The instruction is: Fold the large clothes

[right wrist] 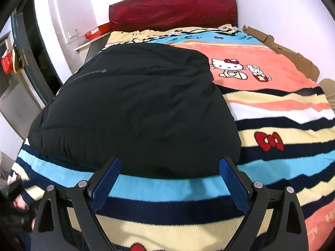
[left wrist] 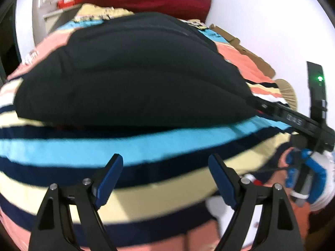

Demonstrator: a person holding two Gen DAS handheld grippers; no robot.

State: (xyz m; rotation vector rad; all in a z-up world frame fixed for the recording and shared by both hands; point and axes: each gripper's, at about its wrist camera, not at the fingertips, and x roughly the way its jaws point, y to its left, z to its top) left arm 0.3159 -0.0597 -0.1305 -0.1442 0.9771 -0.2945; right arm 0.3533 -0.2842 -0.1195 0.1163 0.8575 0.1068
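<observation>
A large black padded garment (right wrist: 136,113) lies folded into a thick rectangular bundle on the striped blanket (right wrist: 282,113). It also fills the middle of the left wrist view (left wrist: 129,77). My left gripper (left wrist: 165,163) is open and empty, held over the blanket just short of the bundle's near edge. My right gripper (right wrist: 169,167) is open and empty at the bundle's near edge. In the left wrist view the right gripper's black body (left wrist: 293,121) shows at the right, reaching toward the bundle's right corner.
The bed has a dark red headboard cushion (right wrist: 173,8) against a white wall. Flattened cardboard (right wrist: 293,52) lies along the bed's right side. A red box (right wrist: 97,31) sits on a shelf at the left, next to a doorway.
</observation>
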